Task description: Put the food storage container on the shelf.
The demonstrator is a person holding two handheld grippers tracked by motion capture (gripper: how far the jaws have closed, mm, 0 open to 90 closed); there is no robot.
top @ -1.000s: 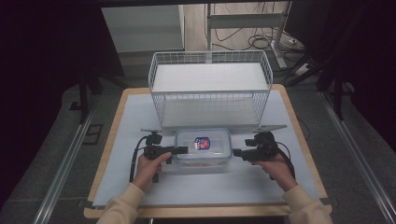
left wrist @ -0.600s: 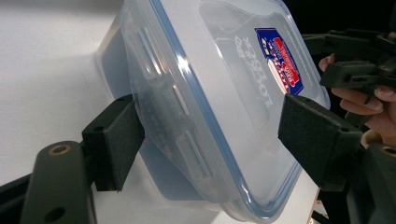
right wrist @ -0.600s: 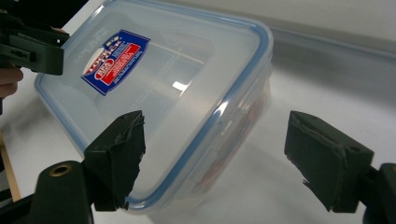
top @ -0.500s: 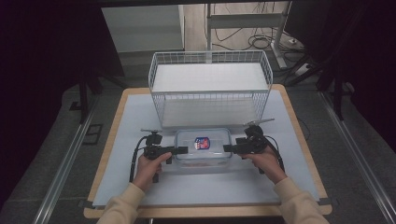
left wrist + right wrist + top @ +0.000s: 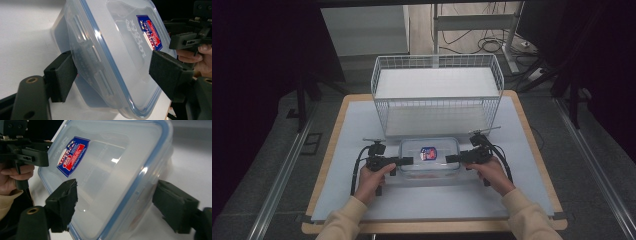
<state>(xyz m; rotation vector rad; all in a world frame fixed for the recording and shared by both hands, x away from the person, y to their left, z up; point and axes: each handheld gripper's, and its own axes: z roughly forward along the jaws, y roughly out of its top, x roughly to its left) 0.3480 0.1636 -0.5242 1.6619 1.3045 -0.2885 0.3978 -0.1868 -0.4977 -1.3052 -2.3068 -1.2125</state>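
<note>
Left gripper (image 5: 112, 75) fingers (image 5: 61, 75) are straddling the container's (image 5: 429, 157) left end, one pad touching the latch side, not clamped. Right gripper (image 5: 120, 207) fingers are gaping around its right end, having just narrowed slightly, no contact. Both still need to squeeze before lifting. Clear lidded box, blue seal, sitting just before the wire basket (image 5: 437, 95) on the bench (image 5: 352, 120).

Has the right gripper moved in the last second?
Yes. The right gripper has moved left, in to the container in front of the wire basket; its jaws now straddle that end.
</note>
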